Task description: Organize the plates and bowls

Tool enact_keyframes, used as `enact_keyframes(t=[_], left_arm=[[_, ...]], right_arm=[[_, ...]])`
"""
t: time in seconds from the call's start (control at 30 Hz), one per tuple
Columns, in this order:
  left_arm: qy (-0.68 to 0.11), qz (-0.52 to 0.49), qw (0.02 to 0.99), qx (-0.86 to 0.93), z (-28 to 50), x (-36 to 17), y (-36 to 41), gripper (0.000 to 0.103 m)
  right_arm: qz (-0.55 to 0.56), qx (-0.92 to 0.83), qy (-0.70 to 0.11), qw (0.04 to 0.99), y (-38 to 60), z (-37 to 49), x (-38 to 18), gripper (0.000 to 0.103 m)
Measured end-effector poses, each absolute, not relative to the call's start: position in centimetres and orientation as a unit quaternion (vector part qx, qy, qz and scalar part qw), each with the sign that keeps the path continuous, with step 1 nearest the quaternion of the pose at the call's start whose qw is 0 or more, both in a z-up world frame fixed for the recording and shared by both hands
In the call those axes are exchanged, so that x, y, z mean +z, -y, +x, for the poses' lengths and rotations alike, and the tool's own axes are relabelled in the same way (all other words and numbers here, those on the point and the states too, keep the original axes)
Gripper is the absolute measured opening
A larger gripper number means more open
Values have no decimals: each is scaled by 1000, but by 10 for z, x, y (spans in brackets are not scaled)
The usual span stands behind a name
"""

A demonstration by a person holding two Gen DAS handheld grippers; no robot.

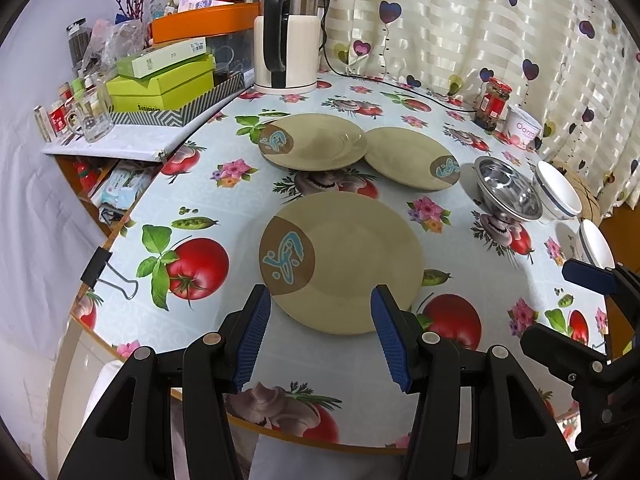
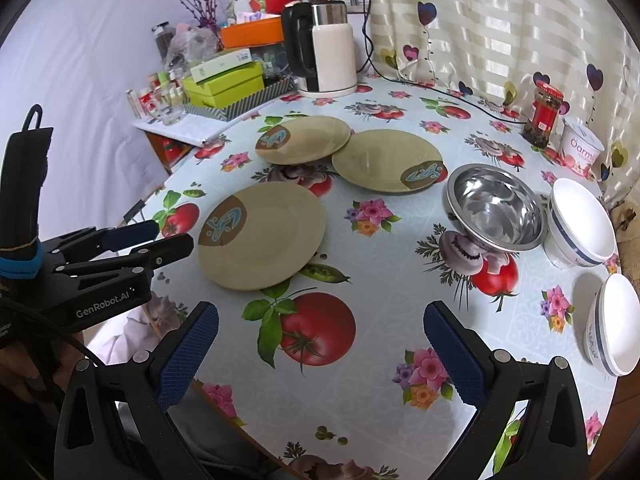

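Three olive plates with a brown and blue emblem lie on the round table: a near plate [image 1: 352, 260] [image 2: 272, 236], a far left plate [image 1: 320, 142] [image 2: 312, 140] and a far right plate [image 1: 404, 156] [image 2: 380, 160]. A steel bowl [image 1: 506, 190] [image 2: 494, 206] and two white bowls with a blue band [image 2: 582, 222] [image 2: 618, 322] stand at the right. My left gripper [image 1: 320, 308] is open and empty, just short of the near plate's front rim. My right gripper [image 2: 320, 320] is open and empty above the tablecloth.
A white electric kettle [image 1: 286, 40] stands at the back with its cord along the curtain. A red-lidded jar [image 2: 544, 114] and a white tub [image 2: 582, 148] are at the back right. Boxes and bottles [image 1: 160, 80] crowd a side shelf at the left.
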State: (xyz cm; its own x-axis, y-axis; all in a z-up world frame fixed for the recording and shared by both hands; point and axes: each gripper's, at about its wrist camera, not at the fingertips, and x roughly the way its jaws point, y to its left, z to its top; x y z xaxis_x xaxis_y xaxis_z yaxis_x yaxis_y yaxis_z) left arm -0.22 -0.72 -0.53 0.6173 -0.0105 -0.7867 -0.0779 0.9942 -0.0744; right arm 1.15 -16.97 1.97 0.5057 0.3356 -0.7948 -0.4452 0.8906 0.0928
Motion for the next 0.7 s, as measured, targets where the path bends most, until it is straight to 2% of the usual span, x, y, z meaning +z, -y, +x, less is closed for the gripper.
enact_keyframes(t=[0.7], left_arm=[[-437, -62, 897, 14, -2, -7, 5, 53]], right_arm=[[-61, 227, -445, 864, 167, 11, 19, 103]])
